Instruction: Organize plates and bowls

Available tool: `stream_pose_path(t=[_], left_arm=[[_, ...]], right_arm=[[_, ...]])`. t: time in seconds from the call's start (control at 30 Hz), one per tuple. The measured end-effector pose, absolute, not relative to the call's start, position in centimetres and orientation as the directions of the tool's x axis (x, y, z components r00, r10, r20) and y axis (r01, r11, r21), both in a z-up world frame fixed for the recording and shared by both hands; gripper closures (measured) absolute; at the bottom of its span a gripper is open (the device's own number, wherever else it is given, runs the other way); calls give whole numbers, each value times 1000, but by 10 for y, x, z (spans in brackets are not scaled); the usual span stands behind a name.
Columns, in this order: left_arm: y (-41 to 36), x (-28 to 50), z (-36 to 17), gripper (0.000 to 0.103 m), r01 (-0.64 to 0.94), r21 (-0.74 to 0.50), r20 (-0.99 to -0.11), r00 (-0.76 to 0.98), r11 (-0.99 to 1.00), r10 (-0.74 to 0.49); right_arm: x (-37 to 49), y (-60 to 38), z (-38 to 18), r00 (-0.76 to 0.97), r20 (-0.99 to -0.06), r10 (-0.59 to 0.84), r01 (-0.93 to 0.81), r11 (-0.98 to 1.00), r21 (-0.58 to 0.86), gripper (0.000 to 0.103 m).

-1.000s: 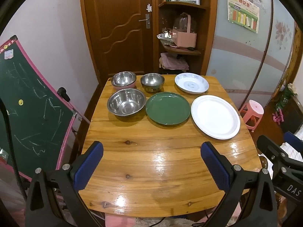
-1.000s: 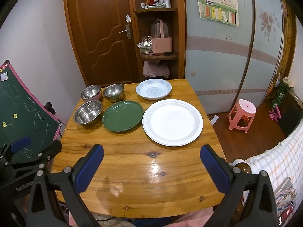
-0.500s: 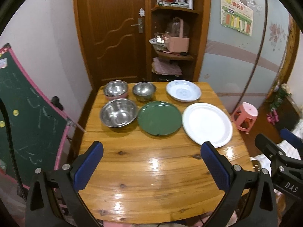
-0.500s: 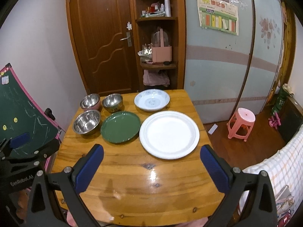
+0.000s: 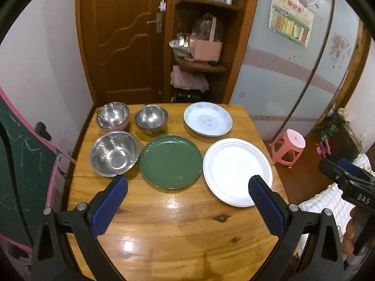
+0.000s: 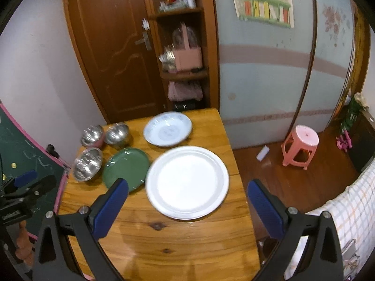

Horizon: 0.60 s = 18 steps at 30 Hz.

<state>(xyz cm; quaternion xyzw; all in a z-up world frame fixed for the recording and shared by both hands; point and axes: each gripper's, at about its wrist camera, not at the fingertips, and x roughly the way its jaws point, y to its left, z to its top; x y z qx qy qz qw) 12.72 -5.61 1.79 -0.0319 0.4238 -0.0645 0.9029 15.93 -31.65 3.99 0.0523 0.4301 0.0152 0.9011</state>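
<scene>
Nearest the cameras, the left gripper (image 5: 187, 201) and the right gripper (image 6: 187, 201) were held above the near part of the wooden table (image 5: 187, 234), each with its blue pads spread wide and nothing between them. Beyond them, a large white plate (image 5: 236, 171), a green plate (image 5: 170, 161) and a large steel bowl (image 5: 114, 152) were laid in a row, each separate. Farther back, a patterned plate (image 5: 207, 121) and two smaller steel bowls (image 5: 151, 118) (image 5: 113, 115) were set. Nothing was seen stacked, so the sorting was judged not yet begun. The right view was blurred, and the table's near edge was cut off by the gripper frames.
</scene>
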Motion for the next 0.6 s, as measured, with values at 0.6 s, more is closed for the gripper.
stream_pose_path(t=[0.6], left_arm=[[-98, 239, -138, 5, -107, -341, -901, 323, 934, -292]], right_arm=[[300, -393, -125, 274, -933, 233, 64, 964, 260, 38]])
